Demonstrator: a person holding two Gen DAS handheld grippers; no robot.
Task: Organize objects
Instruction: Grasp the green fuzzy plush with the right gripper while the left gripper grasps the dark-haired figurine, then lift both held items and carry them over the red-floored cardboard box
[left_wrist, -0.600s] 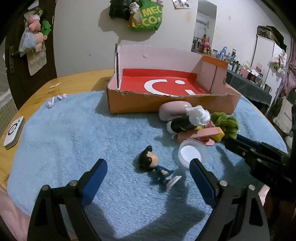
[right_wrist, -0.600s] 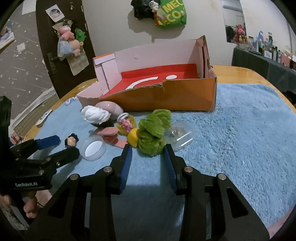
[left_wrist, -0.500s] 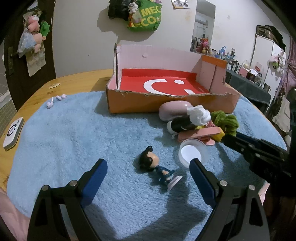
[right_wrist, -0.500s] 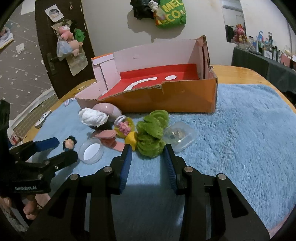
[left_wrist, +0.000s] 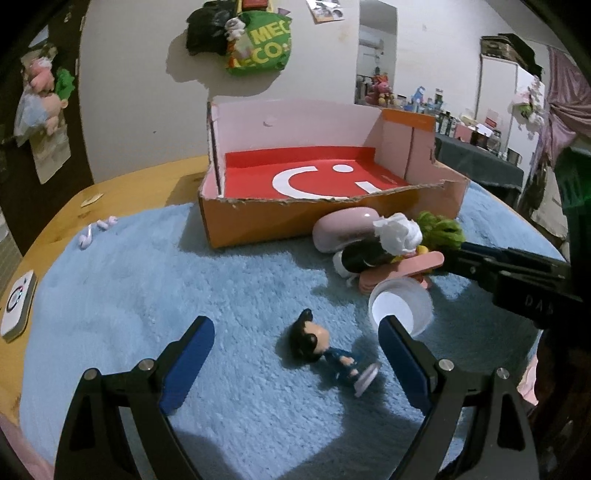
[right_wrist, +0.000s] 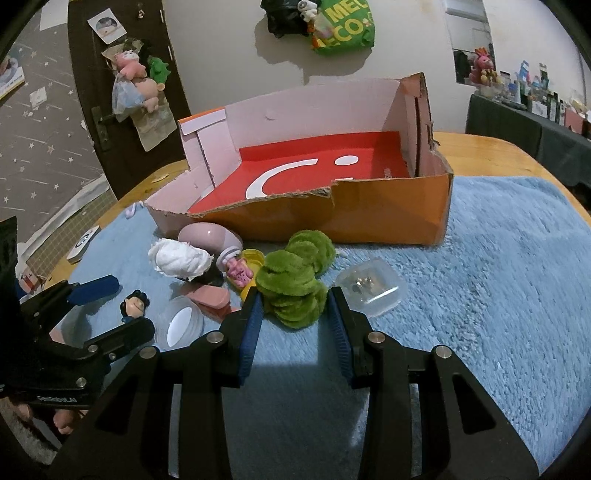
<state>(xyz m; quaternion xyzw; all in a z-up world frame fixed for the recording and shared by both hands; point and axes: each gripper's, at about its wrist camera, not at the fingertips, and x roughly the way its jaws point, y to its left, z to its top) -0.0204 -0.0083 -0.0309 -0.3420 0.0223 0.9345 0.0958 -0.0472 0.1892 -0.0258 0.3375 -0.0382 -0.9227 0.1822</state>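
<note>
Since a moment ago my right gripper (right_wrist: 294, 306) has slid forward, so the green fuzzy thing (right_wrist: 295, 284) that lay ahead of the tips now sits between my blue pads (right_wrist: 252, 325). Both pads look right against the fuzz, but I cannot tell whether they actually press it. My left gripper (left_wrist: 295, 347) has barely shifted and stands wide, released, holding nothing; the small doll (left_wrist: 325, 352) lies on its side between its fingers, low centre of the left view, touching neither.

Just beyond the left gripper's right finger is a round white tub (left_wrist: 400, 308), tipped on its edge. Past that, right of centre, a pile: pink clip (left_wrist: 402, 269), crumpled white tissue (left_wrist: 399, 232), pink rounded case (left_wrist: 343, 230). In the right view a clear plastic box (right_wrist: 371, 286) sits just right of the green thing, and a yellow-and-pink toy (right_wrist: 242, 271) just left of it.

Everything rests on a blue fluffy mat (right_wrist: 498, 277). Orange cardboard box (left_wrist: 258, 221) with a red floor stands upper centre, nothing in it. White earbuds (left_wrist: 96, 230) and a small white device (left_wrist: 16, 304) lie at the left edge of the left view.
</note>
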